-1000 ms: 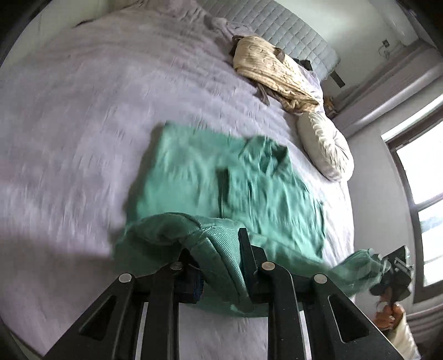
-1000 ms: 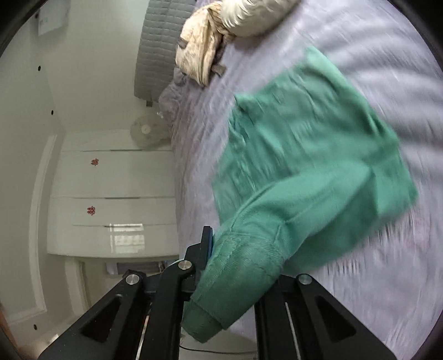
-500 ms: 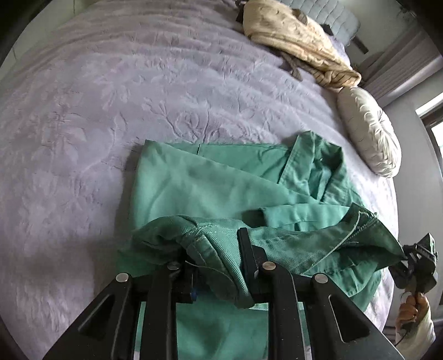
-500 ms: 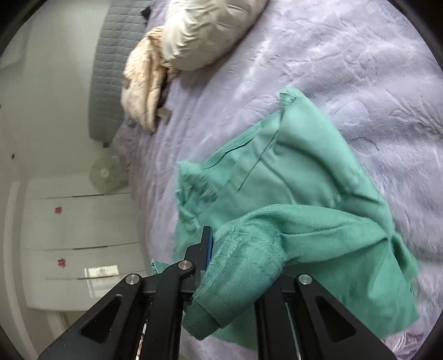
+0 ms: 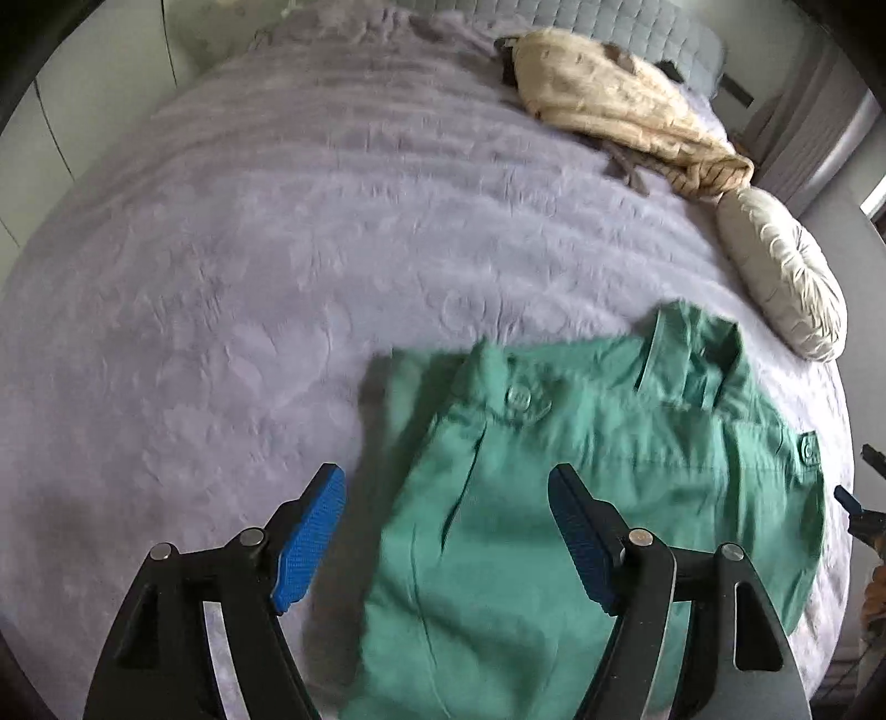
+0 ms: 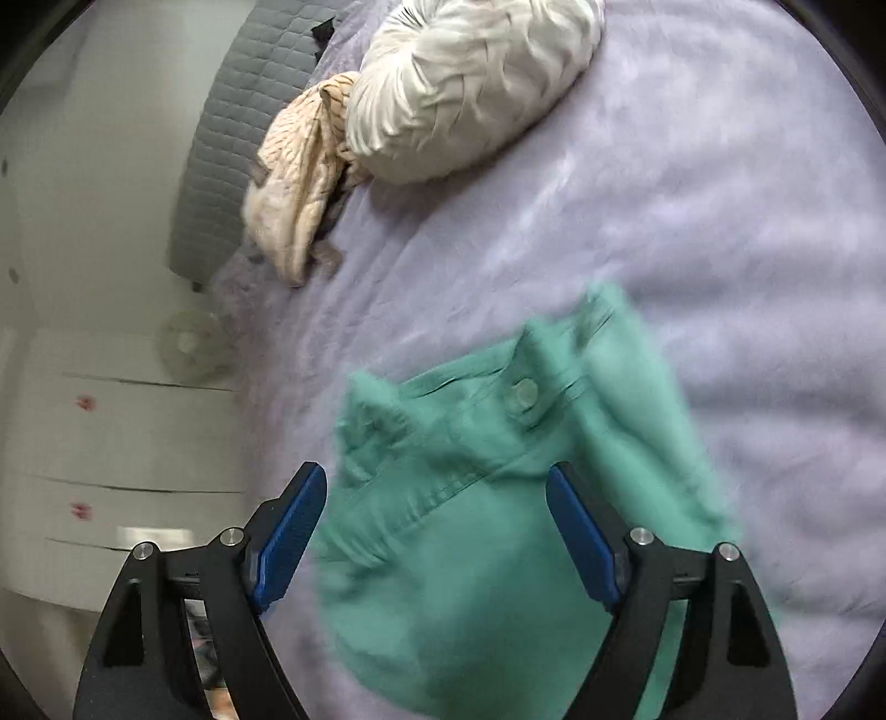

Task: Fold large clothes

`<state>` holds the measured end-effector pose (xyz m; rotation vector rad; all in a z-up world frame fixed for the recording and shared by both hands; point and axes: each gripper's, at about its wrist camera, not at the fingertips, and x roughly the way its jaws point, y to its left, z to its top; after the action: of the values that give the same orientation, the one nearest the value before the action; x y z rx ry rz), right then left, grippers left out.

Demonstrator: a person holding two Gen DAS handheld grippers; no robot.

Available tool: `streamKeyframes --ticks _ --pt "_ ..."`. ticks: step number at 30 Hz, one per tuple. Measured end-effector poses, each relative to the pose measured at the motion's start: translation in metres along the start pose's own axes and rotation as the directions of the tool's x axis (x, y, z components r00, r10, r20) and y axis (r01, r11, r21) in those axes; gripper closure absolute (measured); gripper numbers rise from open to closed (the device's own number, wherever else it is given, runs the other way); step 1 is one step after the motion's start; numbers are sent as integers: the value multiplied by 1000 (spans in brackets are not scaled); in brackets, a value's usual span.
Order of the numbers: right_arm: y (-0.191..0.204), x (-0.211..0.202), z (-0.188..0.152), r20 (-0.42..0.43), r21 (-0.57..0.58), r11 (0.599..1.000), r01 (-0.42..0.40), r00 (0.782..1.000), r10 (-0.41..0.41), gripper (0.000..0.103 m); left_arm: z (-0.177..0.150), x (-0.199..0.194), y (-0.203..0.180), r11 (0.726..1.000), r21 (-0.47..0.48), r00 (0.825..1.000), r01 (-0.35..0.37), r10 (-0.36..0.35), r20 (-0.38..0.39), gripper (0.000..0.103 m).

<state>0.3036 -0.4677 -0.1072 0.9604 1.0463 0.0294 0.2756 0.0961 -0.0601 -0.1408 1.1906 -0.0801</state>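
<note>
A green garment [image 5: 581, 498] lies folded on the lavender bedspread [image 5: 277, 249], collar and buttons at its far edge. My left gripper [image 5: 446, 531] is open and empty, its blue pads above the garment's near left part. My right gripper [image 6: 437, 531] is open and empty above the same garment [image 6: 498, 526], near its collar end. The right gripper's tip [image 5: 864, 498] shows at the right edge of the left wrist view.
A beige knitted garment [image 5: 620, 111] and a round white cushion [image 5: 786, 282] lie toward the grey quilted headboard [image 5: 637, 27]. The right wrist view shows the cushion [image 6: 470, 83], the beige garment [image 6: 299, 166], white drawers [image 6: 111, 471] and a small fan [image 6: 191, 346] beside the bed.
Both grippers carried the garment's near edge forward over the rest, then opened and let it go. The garment now lies folded flat.
</note>
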Motion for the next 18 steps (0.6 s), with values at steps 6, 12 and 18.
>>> streamKeyframes --ticks 6,12,18 --pt "-14 23 -3 -44 -88 977 195 979 -200 20 0 49 -16 997 51 996 -63 66 -58 26" --pt "-13 52 -4 -51 -194 928 318 942 -333 66 14 97 -18 996 48 990 -80 85 -116 64" --pt "38 34 -11 82 -410 862 298 953 -290 98 15 80 -11 993 39 993 -110 111 -32 92"
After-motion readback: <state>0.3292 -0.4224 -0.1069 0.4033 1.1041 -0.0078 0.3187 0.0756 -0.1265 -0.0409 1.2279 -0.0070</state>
